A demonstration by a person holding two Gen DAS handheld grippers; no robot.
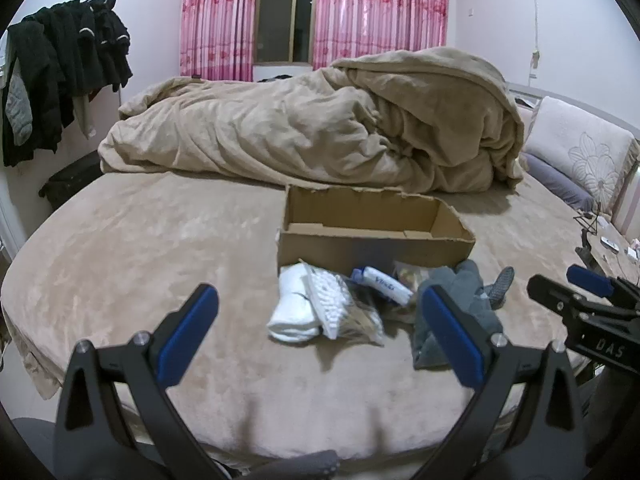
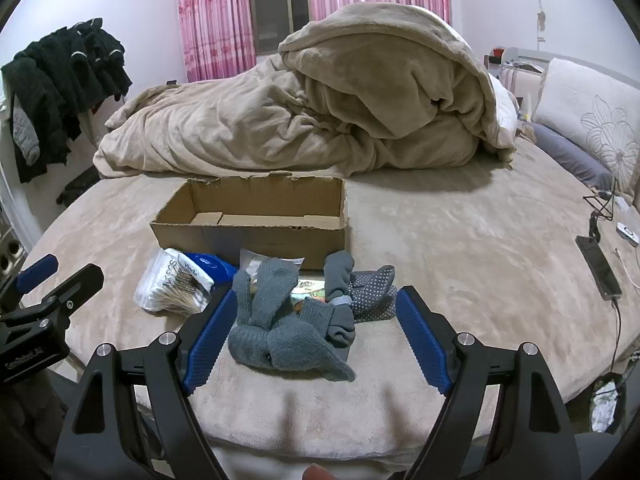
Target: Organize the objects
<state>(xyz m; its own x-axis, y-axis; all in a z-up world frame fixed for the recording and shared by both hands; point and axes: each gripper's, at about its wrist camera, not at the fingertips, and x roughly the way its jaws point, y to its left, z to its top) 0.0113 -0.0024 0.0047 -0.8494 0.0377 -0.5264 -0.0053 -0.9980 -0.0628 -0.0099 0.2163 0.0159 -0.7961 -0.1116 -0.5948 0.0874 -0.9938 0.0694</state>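
Note:
An open, empty cardboard box (image 1: 376,236) (image 2: 256,224) stands on the bed. In front of it lies a small pile: white socks (image 1: 292,312), a bag of cotton swabs (image 1: 356,316) (image 2: 172,284), a blue-and-white tissue pack (image 1: 384,282) (image 2: 208,266), grey socks (image 1: 456,304) (image 2: 280,328), a dotted grey sock (image 2: 372,292) and a small snack packet (image 2: 308,286). My left gripper (image 1: 320,336) is open and empty, just short of the pile. My right gripper (image 2: 316,336) is open, its fingers on either side of the grey socks without holding them.
A heaped beige duvet (image 1: 320,128) (image 2: 304,120) lies behind the box. Pillows (image 2: 580,120) are at the right. A phone (image 2: 598,266) with cables lies near the bed's right edge. Dark clothes (image 1: 60,72) hang at the left. Pink curtains (image 1: 380,12) cover the back wall.

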